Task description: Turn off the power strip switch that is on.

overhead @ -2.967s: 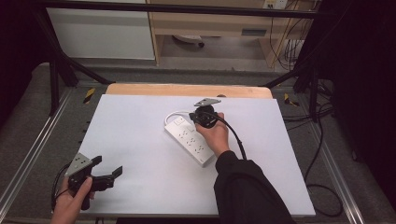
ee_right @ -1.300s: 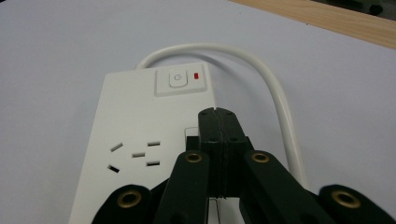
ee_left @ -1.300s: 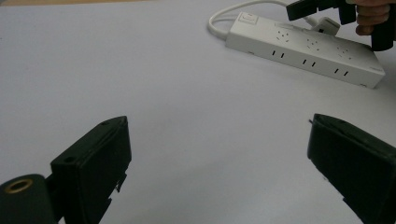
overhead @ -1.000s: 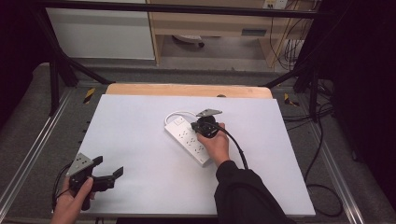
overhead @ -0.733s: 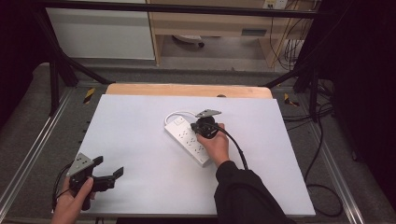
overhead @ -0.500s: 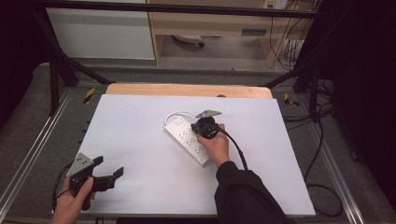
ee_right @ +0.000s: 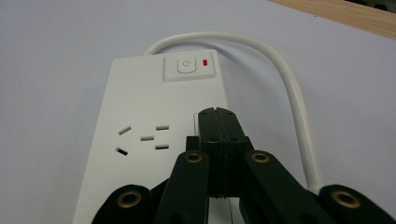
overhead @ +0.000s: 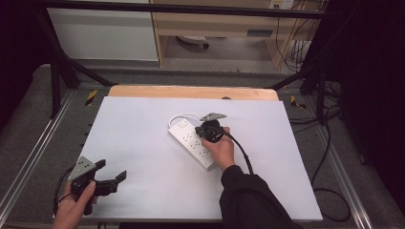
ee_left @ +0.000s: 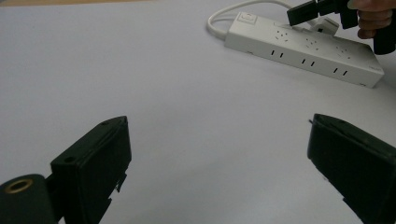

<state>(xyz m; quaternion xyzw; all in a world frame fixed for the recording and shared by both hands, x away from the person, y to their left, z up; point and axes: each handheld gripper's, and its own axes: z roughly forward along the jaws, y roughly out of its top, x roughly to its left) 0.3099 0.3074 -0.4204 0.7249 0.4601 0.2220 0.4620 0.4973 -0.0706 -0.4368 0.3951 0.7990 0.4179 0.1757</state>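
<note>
Two tools on the white tabletop (overhead: 143,138): right tool (ee_right: 217,116) with jaws pressed together over the power strip (overhead: 191,143) at centre; left tool (ee_left: 219,158) wide apart, near left.

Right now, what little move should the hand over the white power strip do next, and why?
Probably ease the right gripper forward to the white power strip's square switch button: its jaws are shut, tip over the strip just short of that button.

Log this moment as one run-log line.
left hand-held gripper: open, idle near table corner | right hand-held gripper: shut, tips over white power strip near its switch | red indicator visible
</note>
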